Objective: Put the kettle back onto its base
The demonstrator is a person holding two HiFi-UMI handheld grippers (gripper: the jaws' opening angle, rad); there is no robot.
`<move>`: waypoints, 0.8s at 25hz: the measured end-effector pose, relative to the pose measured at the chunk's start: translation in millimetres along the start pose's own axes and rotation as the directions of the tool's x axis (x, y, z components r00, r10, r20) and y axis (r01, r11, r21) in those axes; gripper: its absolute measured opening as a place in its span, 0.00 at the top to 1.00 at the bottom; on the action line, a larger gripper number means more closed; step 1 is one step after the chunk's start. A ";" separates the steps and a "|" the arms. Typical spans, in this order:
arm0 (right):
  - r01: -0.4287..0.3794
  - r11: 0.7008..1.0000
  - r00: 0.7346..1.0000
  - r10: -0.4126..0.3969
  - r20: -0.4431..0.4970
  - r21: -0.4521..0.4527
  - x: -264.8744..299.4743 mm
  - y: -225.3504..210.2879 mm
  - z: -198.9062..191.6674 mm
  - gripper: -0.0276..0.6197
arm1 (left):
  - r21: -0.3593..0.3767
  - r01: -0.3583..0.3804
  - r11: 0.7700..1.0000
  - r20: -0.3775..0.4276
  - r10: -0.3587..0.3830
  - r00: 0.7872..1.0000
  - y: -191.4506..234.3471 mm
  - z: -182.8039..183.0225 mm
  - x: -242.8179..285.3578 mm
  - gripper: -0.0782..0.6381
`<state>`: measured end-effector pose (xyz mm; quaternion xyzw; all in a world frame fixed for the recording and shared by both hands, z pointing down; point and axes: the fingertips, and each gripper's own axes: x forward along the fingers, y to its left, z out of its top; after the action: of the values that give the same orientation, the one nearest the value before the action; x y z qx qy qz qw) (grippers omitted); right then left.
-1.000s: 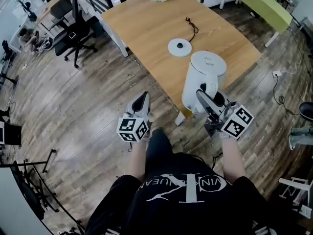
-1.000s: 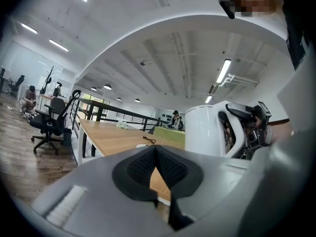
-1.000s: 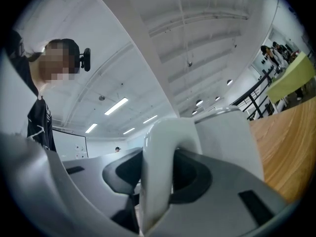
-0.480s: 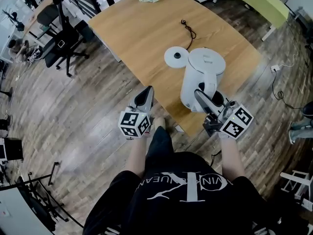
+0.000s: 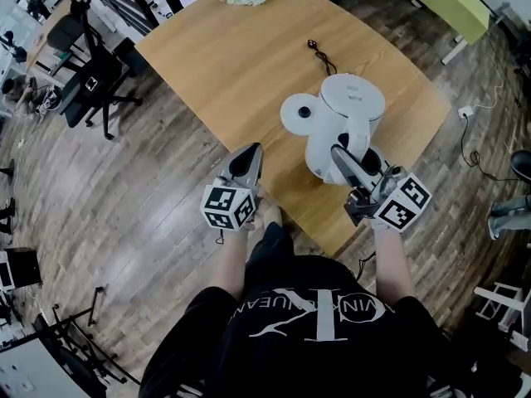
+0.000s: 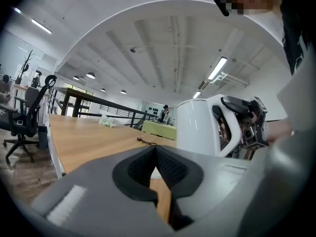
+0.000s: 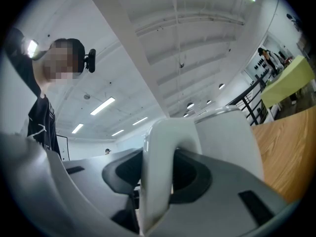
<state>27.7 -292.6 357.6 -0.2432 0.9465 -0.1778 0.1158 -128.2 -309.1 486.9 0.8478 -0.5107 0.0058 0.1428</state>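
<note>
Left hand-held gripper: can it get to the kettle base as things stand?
Probably yes. The base lies on the table just ahead of the left hand-held gripper, bare wood between; the kettle covers only its right edge.

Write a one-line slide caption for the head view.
Right gripper holds the white kettle by its handle, near its round base.

- Wood-plank floor (image 5: 124, 214) in grey-brown tones.
- Large light wooden table (image 5: 241, 65).
- Black office chair (image 5: 87, 81) at left.
- Lime-green table (image 5: 448, 7) beyond.
- White ceiling (image 6: 173, 43) with strip lights (image 6: 217, 68).
</note>
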 end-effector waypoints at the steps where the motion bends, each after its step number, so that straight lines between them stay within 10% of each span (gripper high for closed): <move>1: 0.003 1.000 1.000 -0.003 0.004 0.001 5.6 -4.0 1.2 0.73 | 0.000 0.006 1.000 -0.003 -0.006 1.000 4.1 1.2 4.7 0.89; 20: 0.050 0.999 0.998 -0.050 0.038 -0.013 99.5 -72.5 17.6 0.73 | 0.008 0.130 0.991 -0.041 -0.130 0.991 65.1 28.7 84.2 0.89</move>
<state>-21.6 -406.8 356.8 -0.2709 0.9390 -0.1692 0.1271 -148.3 -417.5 487.9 0.8797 -0.4514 0.0160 0.1487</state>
